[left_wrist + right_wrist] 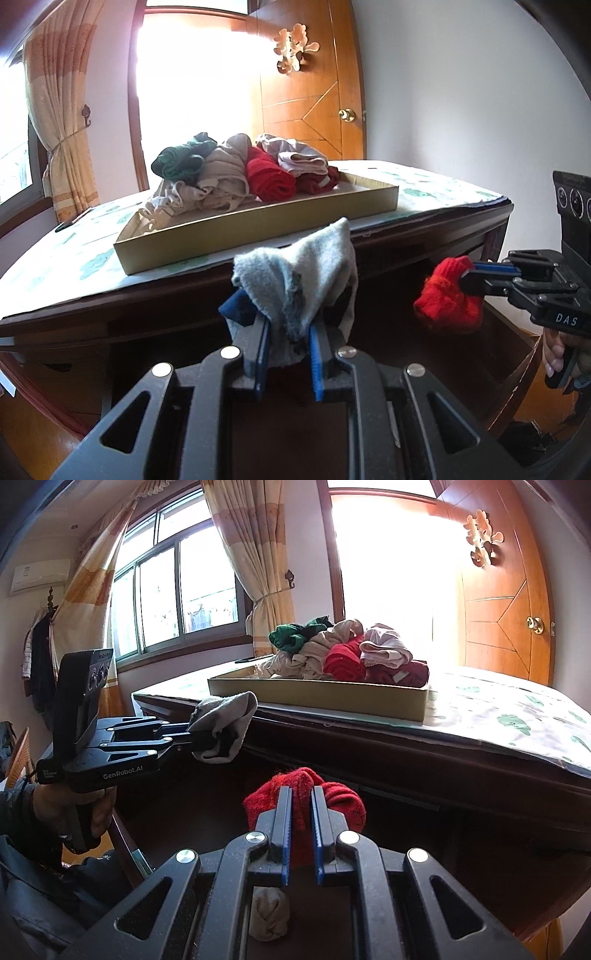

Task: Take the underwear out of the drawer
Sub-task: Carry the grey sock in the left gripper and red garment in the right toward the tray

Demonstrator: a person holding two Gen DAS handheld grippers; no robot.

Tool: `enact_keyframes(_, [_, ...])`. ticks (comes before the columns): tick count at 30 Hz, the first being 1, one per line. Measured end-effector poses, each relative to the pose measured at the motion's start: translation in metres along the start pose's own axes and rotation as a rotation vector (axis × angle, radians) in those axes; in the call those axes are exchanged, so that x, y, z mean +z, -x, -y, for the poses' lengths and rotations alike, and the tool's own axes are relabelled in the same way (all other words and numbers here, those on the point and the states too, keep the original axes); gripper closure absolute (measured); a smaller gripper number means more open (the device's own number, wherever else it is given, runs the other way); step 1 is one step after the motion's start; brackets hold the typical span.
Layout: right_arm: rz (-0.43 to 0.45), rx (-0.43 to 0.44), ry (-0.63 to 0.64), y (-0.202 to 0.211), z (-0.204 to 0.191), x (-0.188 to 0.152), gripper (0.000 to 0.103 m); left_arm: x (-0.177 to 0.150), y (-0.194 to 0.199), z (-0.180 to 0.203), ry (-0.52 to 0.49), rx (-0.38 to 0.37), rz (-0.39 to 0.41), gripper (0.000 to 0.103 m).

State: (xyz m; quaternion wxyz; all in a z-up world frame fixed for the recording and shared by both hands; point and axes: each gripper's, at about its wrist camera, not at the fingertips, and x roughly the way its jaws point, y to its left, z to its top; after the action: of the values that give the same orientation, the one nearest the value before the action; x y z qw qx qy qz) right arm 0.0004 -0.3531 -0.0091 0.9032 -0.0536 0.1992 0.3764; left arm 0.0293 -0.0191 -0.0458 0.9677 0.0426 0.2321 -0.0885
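- Grey knit underwear piece (295, 273): clamped in left gripper (287, 341), draped over both fingers, held in front of and just below the front edge of the dark wooden dresser (424, 236).
- Red fuzzy knit piece (306, 805): pinched by right gripper (300, 808), jaws closed on it, also below the dresser's front edge, over the dark open drawer (192, 775).
- On the dresser top: shallow gold cardboard tray (236, 236) near the front edge, piled with green, beige, red and pink garments (240, 170); it sits on a white cloth with green print (509, 716).
- Right wrist view only: beige knotted bundle (267, 914) low in the drawer beneath the right gripper; person's left hand (74, 805) on the handle; window and curtains left of the dresser.
- Left wrist view only: fingers of the right hand (554, 354) on the other handle.
- The two grippers are well apart; the tray wall rises between them and the pile.
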Motion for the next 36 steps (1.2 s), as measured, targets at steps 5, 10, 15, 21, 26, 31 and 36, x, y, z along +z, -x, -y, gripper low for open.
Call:
enact_keyframes(5, [0.021,-0.003,0.004,0.003,0.000,0.000,0.092,0.000,0.004,0.000,-0.001,0.010,0.024,0.086])
enact_keyframes(10, [0.041,-0.003,0.012,0.006,-0.001,-0.001,0.092,0.000,0.008,0.001,-0.004,0.016,0.046,0.086])
enact_keyframes(15, [0.062,0.001,0.016,0.008,-0.002,-0.001,0.092,-0.001,0.011,0.000,0.003,0.019,0.064,0.086])
enact_keyframes(21, [0.080,0.002,0.021,0.010,-0.002,-0.002,0.092,-0.001,0.013,0.000,0.003,0.024,0.079,0.086])
enact_keyframes(26, [0.095,0.006,0.025,0.011,-0.002,-0.002,0.092,-0.002,0.016,0.000,0.003,0.029,0.103,0.086])
enact_keyframes(31, [0.120,0.010,0.033,0.015,-0.002,-0.004,0.092,-0.004,0.021,0.000,0.002,0.038,0.139,0.086])
enact_keyframes(36, [0.147,0.007,0.038,0.018,-0.002,-0.004,0.092,-0.004,0.025,0.001,-0.005,0.042,0.164,0.086])
